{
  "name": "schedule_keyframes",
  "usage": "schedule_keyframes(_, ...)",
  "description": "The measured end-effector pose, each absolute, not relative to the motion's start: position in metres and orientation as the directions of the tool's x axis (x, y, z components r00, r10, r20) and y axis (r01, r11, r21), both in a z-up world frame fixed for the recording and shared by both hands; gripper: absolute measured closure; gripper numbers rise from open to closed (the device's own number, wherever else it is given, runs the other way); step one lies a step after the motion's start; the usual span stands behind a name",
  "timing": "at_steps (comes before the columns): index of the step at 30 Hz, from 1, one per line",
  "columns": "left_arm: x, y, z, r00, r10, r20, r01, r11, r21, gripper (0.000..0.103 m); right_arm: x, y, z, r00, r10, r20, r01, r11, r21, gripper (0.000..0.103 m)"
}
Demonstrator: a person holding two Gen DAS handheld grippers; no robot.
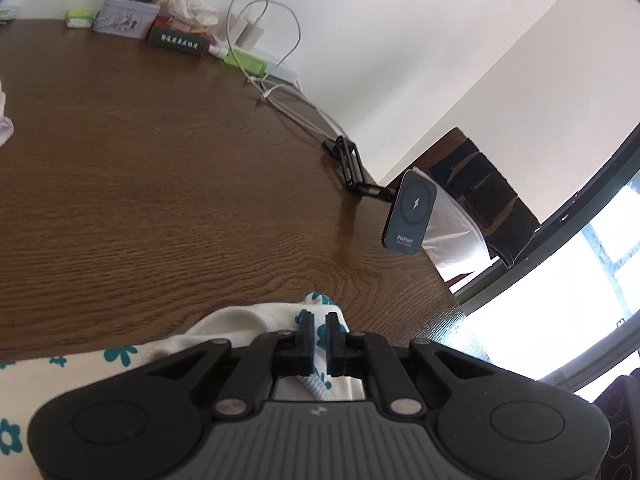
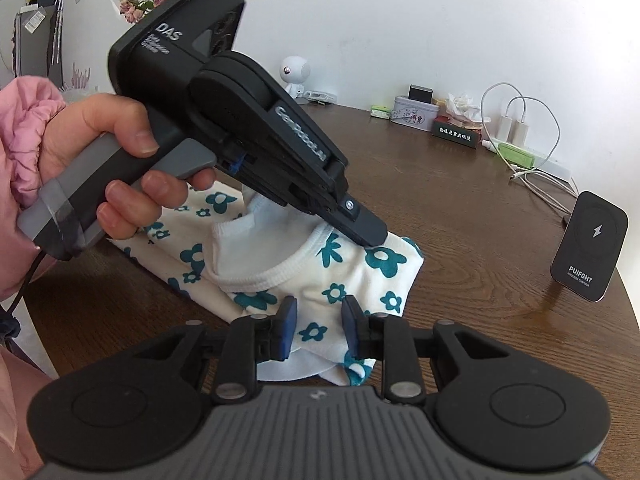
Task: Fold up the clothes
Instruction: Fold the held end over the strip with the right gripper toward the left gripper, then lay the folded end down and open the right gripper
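My left gripper [image 1: 319, 336] is clamped on the ribbed collar of the floral garment [image 2: 348, 276], bunched on the table [image 1: 180, 184] at six o'clock. My right gripper [image 2: 318, 326] stands apart over its hem. It looks soft, light and floppy, so I judge seamed edges grip best.

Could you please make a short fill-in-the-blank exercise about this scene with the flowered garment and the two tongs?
1. The white garment is printed with teal ____.
2. The left tongs are ____ on the garment's edge.
3. The right tongs are ____, with garment showing between the pads.
4. The wireless charger stands on the ____ table.

Missing words: flowers; shut; open; wooden
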State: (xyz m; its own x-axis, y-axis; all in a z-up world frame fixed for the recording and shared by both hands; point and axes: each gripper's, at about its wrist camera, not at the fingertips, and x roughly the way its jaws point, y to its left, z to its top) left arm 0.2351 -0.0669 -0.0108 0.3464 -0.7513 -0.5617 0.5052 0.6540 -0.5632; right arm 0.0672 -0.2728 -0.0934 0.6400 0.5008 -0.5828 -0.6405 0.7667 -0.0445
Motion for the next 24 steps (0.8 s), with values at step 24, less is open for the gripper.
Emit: schedule_keyframes(24,0.163,0.000,-0.024,0.413,-0.678,-0.608,0.548,0.718,-0.429,0.092,0.086,-0.251,-0.098,0.634,0.497,-0.592,-0.617,0.787,0.001,0.073)
